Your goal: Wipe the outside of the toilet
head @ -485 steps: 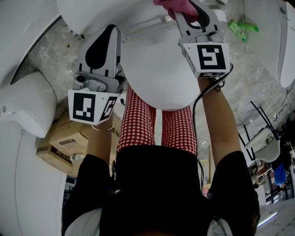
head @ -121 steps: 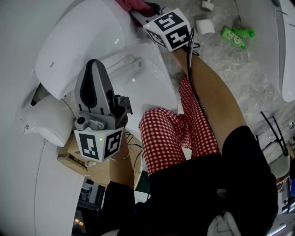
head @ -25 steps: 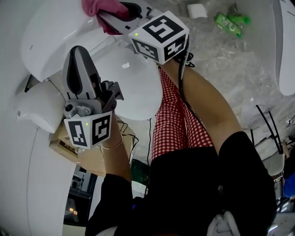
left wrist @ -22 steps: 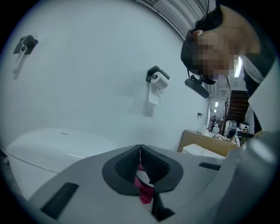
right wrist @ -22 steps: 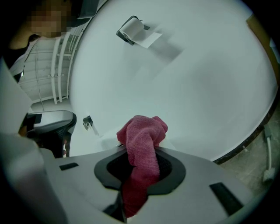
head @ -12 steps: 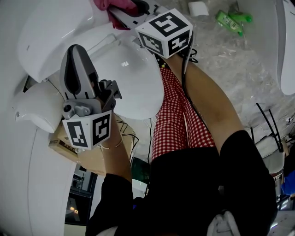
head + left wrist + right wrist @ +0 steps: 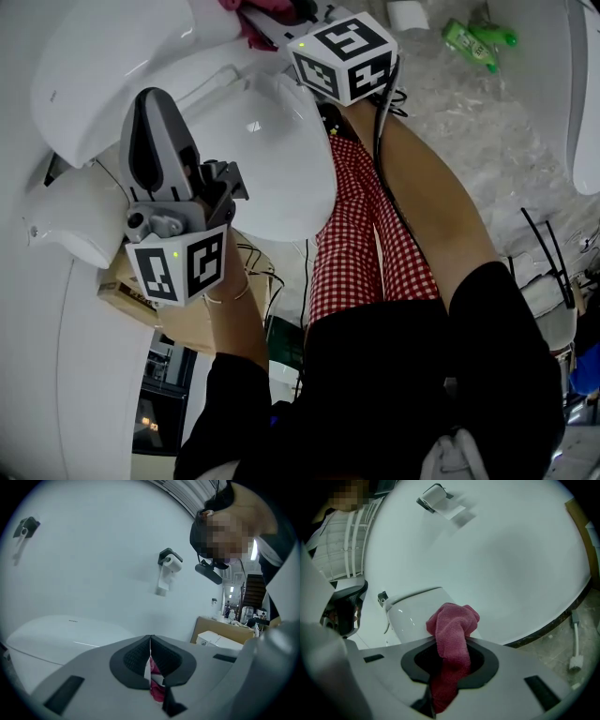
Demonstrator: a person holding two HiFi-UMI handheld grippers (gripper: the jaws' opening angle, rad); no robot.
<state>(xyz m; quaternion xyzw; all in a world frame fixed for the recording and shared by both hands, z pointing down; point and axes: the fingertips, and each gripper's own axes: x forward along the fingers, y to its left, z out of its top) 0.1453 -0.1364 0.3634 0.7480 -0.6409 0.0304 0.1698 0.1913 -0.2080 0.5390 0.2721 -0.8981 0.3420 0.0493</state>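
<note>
The white toilet shows in the head view with its lid (image 7: 272,159) down and its tank (image 7: 103,66) at the upper left. My right gripper (image 7: 272,17) is shut on a pink cloth (image 7: 251,28) at the top edge, by the gap between tank and lid. In the right gripper view the cloth (image 7: 452,630) bulges out of the jaws in front of the tank (image 7: 415,609). My left gripper (image 7: 152,105) is shut on nothing and hovers over the toilet's left side. In the left gripper view its jaws (image 7: 150,638) meet above the tank (image 7: 61,630).
A green bottle (image 7: 473,39) and a white block (image 7: 405,14) lie on the stone floor at the upper right. A cardboard box (image 7: 117,291) sits by the toilet's left side. Another white fixture (image 7: 581,94) stands at the right edge. A paper holder (image 7: 166,566) hangs on the wall.
My right gripper has carried the pink cloth to the right and a little up in the view, along the back of the lid. The left gripper has barely moved.
</note>
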